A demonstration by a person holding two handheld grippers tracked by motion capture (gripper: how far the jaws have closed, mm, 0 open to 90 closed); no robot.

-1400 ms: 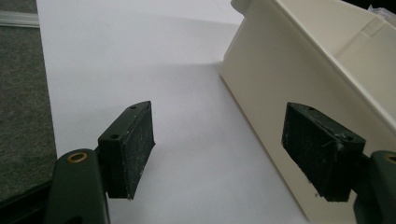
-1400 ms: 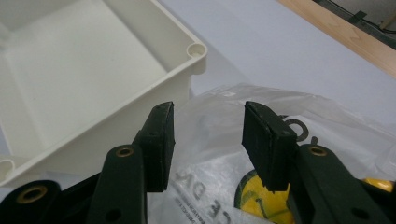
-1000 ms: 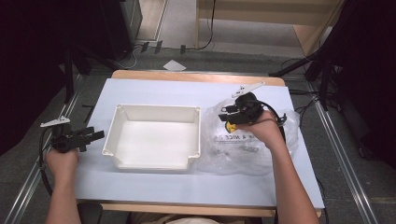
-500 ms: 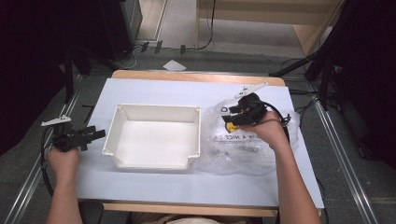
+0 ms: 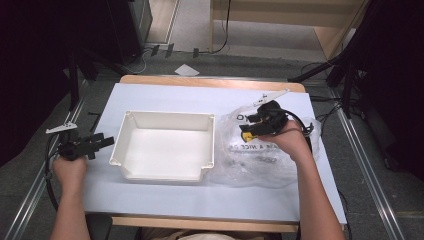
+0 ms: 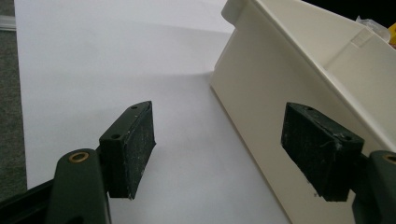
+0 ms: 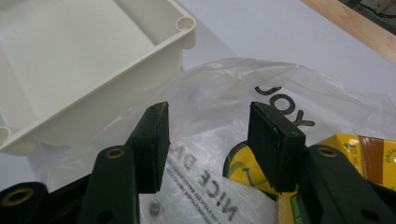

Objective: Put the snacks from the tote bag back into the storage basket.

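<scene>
Pale blue-topped table (image 5: pixel 165 197), white plastic tray (image 5: pixel 167 172) at centre, crumpled clear plastic bag (image 5: pixel 260 167) touching its right.

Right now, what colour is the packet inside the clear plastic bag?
Yellow, with some green; the packet inside the bag shows best in the right gripper view.

A white rectangular tray (image 5: pixel 165 150) sits empty on the pale blue surface (image 5: pixel 165 197), left of centre. A wooden edge (image 5: pixel 200 82) runs along the far side. Beyond it, a white paper scrap (image 5: pixel 186 70) lies on the floor.
</scene>
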